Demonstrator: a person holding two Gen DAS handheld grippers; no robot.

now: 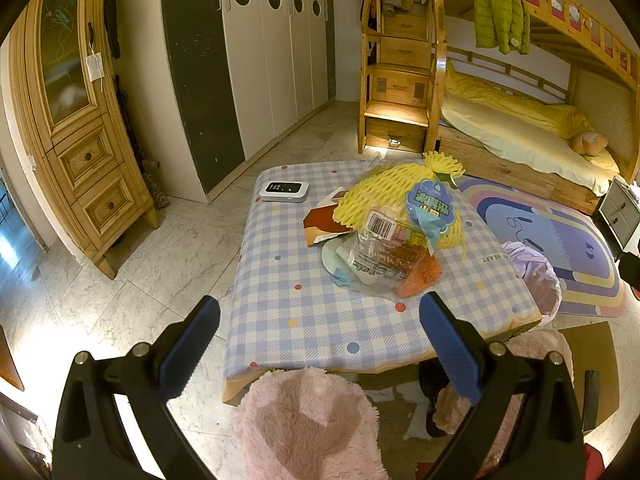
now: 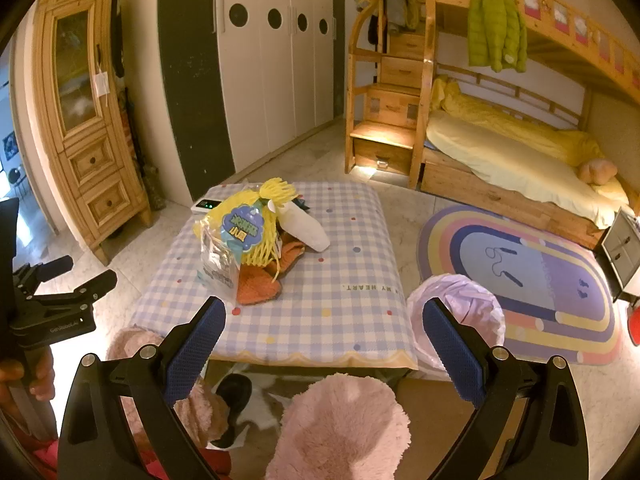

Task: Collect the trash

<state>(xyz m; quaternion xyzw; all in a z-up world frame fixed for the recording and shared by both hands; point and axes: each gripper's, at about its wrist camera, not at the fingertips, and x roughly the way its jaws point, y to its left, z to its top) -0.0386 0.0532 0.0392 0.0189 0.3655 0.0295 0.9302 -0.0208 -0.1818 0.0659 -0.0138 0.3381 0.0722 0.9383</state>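
Observation:
A heap of trash lies on the checked tablecloth: a yellow foam net, a clear plastic bag with a barcode, orange peel and a brown paper wrapper. My left gripper hovers open over the near part of the table, short of the heap, holding nothing. In the right wrist view the same heap includes a white wad and orange peel. My right gripper is open and empty above the near table edge. A bin lined with a pale purple bag stands beside the table's right side.
A white device with a dark screen sits at the table's far left corner. The left gripper shows at the left, held by a hand. Pink fluffy fabric lies below. A rainbow rug, bunk bed and wardrobes surround the table.

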